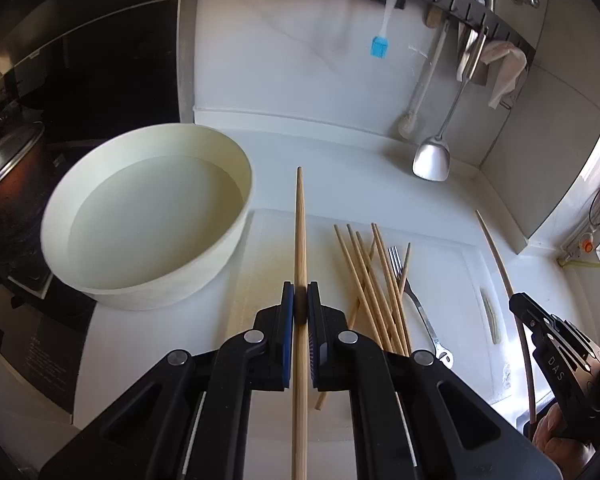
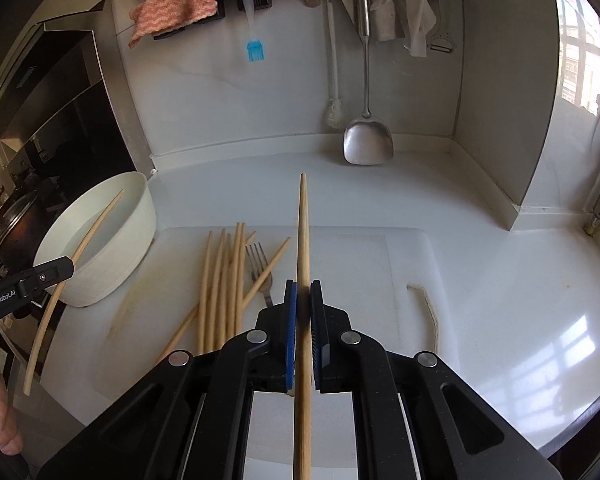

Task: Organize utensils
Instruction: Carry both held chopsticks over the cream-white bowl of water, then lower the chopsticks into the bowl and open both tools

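Observation:
My left gripper (image 1: 300, 294) is shut on a bamboo chopstick (image 1: 300, 232) that points forward, held above the white cutting board (image 1: 452, 264) beside the white basin (image 1: 148, 220). My right gripper (image 2: 303, 292) is shut on another bamboo chopstick (image 2: 303, 232), held above the board. Several loose chopsticks (image 1: 376, 288) and a metal fork (image 1: 410, 296) lie on the board; they also show in the right wrist view, the chopsticks (image 2: 224, 280) and the fork (image 2: 260, 268). The right gripper (image 1: 540, 328) shows at the right of the left view, the left gripper (image 2: 40, 280) at the left of the right view.
The basin (image 2: 112, 240) holds water at the board's left. A dark pot (image 1: 8, 184) sits on the stove further left. On the back wall a rail holds a metal spatula (image 2: 367, 136), a blue brush (image 2: 255, 50), cloths (image 2: 176, 6) and a peeler (image 2: 442, 40).

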Available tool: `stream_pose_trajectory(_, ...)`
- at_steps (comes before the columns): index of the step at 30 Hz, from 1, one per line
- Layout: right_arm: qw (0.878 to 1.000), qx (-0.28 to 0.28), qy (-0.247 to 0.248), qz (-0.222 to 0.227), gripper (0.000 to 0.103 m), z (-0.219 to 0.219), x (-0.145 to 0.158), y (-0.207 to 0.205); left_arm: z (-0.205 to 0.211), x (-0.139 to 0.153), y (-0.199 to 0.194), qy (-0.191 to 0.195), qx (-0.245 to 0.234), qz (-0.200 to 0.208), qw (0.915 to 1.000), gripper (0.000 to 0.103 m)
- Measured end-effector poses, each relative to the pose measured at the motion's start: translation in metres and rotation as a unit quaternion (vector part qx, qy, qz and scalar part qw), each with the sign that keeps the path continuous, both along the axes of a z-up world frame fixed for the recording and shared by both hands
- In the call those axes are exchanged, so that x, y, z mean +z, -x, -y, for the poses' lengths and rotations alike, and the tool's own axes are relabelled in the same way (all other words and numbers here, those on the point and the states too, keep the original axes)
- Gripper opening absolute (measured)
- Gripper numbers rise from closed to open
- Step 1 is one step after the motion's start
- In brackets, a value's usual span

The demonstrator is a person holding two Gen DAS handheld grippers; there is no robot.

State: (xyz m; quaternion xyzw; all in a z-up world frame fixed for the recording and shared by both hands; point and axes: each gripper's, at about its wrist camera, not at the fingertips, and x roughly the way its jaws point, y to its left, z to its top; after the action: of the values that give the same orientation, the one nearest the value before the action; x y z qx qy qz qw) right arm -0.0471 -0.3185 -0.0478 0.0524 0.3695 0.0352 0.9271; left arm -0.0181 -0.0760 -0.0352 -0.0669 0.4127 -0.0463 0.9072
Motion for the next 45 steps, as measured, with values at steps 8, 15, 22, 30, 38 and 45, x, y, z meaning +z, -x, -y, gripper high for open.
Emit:
stream_pose_trajectory(8,0.997,0.073,-0.022,0.025,0.007,-0.078,0.052,-0.02,-0.074,0.039,0.004,-0.01,0.054,0.019,0.9983,0.007)
stream_pose_trajectory(15,0.993,0.109,-0.041,0.024,0.006,-0.181,0.057,-0.066,-0.159,0.039,-0.035,-0.002,0.066,0.018,0.9977,0.007)
stream_pose_trajectory(22,0.993,0.106,-0.057,-0.001,0.007,-0.27,0.044,-0.116,-0.216,0.019,-0.096,0.014,0.034,0.0,0.9993,0.007)
stream_pose_trajectory(30,0.991,0.093,-0.082,-0.06,0.006,-0.313,0.004,-0.167,-0.237,-0.017,-0.145,0.034,0.016,-0.037,0.9986,0.007)
stream_pose_trajectory(38,0.984,0.087,-0.093,-0.128,0.006,-0.325,-0.034,-0.207,-0.237,-0.051,-0.179,0.038,0.008,-0.079,0.9961,0.007)
stream_pose_trajectory(45,0.979,0.082,-0.086,-0.168,0.007,-0.327,-0.055,-0.226,-0.238,-0.068,-0.192,0.043,0.004,-0.108,0.9933,0.007)
